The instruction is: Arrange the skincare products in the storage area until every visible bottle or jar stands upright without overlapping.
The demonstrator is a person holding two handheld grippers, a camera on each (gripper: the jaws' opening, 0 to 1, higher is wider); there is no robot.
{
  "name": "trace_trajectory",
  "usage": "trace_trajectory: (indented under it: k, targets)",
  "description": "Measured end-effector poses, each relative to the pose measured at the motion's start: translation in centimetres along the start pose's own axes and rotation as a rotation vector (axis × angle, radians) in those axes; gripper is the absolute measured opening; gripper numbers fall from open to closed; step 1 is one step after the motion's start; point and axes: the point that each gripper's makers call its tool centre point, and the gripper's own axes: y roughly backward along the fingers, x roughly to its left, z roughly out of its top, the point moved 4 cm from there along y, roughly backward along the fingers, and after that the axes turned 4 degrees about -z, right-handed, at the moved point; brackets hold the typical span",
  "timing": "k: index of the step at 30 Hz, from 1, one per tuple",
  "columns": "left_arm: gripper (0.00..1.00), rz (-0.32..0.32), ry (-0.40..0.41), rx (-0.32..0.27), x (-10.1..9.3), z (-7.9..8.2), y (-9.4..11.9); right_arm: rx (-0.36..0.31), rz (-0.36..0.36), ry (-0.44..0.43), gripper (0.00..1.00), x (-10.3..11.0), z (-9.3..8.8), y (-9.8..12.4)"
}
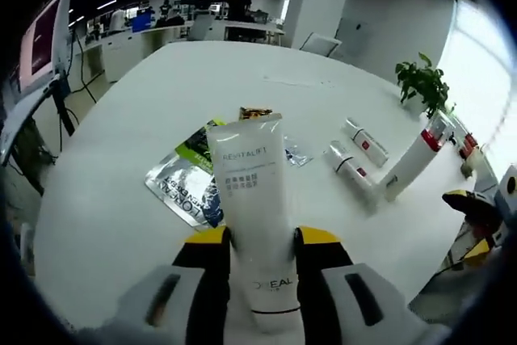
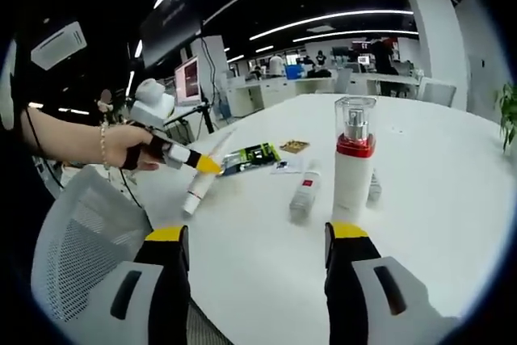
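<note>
White tube (image 1: 254,216): clamped near its cap end between the left gripper (image 1: 262,252) fingers, raised over the white table (image 1: 105,199) above a sachet (image 1: 182,187). Pump bottle (image 2: 353,159): upright on the table, small boxed items (image 2: 305,191) lying beside it. Right gripper (image 2: 257,258): fingers wide apart, holding nothing.

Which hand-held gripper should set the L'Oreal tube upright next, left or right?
Left, most likely. The left hand-held gripper is already shut on the white tube above the table. The right hand-held gripper is open and empty, facing the upright red-collared bottle.
</note>
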Motion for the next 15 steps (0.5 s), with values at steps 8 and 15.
trace_trajectory:
  k: [8,15]
  targets:
    - [0.25,-0.056,-0.099,-0.038,-3.1,0.2,0.7,-0.096,0.01,-0.12,0.64,1.1,2.7,-1.1]
    - [0.25,-0.128,-0.185,-0.06,-6.4,0.1,1.5,-0.136,0.092,-0.188,0.61,3.6,4.0,-3.5]
